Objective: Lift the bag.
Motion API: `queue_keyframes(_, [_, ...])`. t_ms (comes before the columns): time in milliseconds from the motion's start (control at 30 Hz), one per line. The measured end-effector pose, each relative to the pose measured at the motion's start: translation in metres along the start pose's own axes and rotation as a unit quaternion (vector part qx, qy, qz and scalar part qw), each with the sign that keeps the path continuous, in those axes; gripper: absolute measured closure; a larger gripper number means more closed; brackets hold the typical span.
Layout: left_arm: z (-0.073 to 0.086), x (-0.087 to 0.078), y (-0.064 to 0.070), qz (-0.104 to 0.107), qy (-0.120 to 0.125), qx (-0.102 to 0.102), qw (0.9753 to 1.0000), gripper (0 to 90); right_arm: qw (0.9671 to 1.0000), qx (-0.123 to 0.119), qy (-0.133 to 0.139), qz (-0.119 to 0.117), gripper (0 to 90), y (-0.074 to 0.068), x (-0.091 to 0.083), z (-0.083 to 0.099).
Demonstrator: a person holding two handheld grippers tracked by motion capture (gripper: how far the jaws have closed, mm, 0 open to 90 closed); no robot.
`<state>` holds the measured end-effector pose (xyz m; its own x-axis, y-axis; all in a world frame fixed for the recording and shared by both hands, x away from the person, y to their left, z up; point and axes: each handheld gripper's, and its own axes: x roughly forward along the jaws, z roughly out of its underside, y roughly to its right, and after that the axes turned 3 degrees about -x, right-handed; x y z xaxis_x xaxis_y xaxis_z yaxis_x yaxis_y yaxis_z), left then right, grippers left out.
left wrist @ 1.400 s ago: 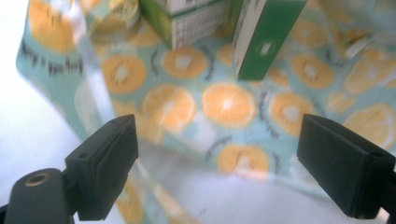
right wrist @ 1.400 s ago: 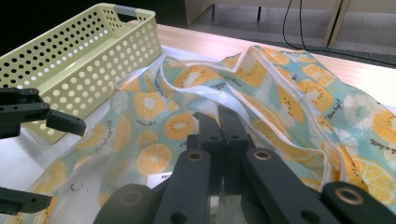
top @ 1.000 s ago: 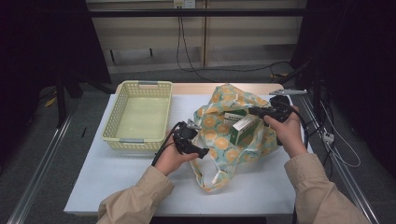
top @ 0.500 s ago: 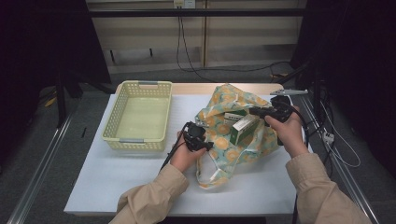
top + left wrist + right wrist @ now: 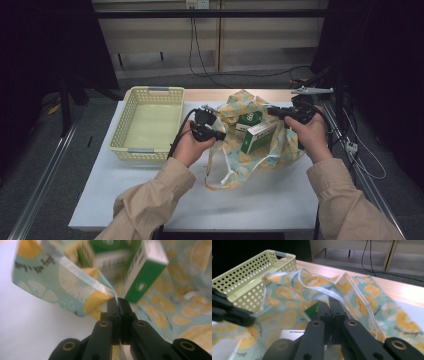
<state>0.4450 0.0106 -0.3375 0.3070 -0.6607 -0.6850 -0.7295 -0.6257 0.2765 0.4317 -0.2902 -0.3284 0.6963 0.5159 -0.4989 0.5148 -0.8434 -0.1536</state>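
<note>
A cloth bag with a yellow fruit print lies at the table's right half. Two green and white boxes stand inside its mouth. My left gripper is shut on the bag's left rim, with one box just beyond its tips. At the far right side, my right gripper is shut on the bag's rim too. Its jaws pinch the white-edged cloth. Together the two grippers hold the mouth open.
A pale yellow perforated basket stands left of the bag, with nothing in it; it also appears in the right gripper view. The bag's white straps trail toward the front. Cables run off the table's right edge.
My left gripper has moved away from the person and a little right, and the bag's left rim has risen with it. The right gripper has stayed in place.
</note>
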Motion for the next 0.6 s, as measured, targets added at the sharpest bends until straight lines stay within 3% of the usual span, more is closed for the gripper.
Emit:
queue_keyframes(100, [-0.026,-0.027,0.008,-0.004,0.020,0.014,0.9997,90.0,0.9999,-0.006,0.002,0.008,90.0,0.000,-0.005,-0.010])
queue_keyframes(167, [-0.044,-0.045,0.014,-0.017,0.031,0.027,0.9990,90.0,0.9998,-0.009,0.008,0.013,90.0,0.002,-0.008,-0.018])
queue_keyframes(267, [-0.067,-0.064,0.017,-0.023,0.029,0.032,0.9988,90.0,0.9996,-0.010,0.017,0.019,90.0,0.004,-0.015,-0.030])
queue_keyframes(433, [-0.070,-0.064,0.013,-0.012,0.024,0.018,0.9995,90.0,0.9997,-0.015,0.017,0.013,90.0,0.002,-0.016,-0.035])
queue_keyframes(600, [-0.082,-0.073,0.018,-0.015,0.032,0.019,0.9992,90.0,0.9997,-0.016,0.015,0.007,90.0,-0.001,-0.014,-0.033])
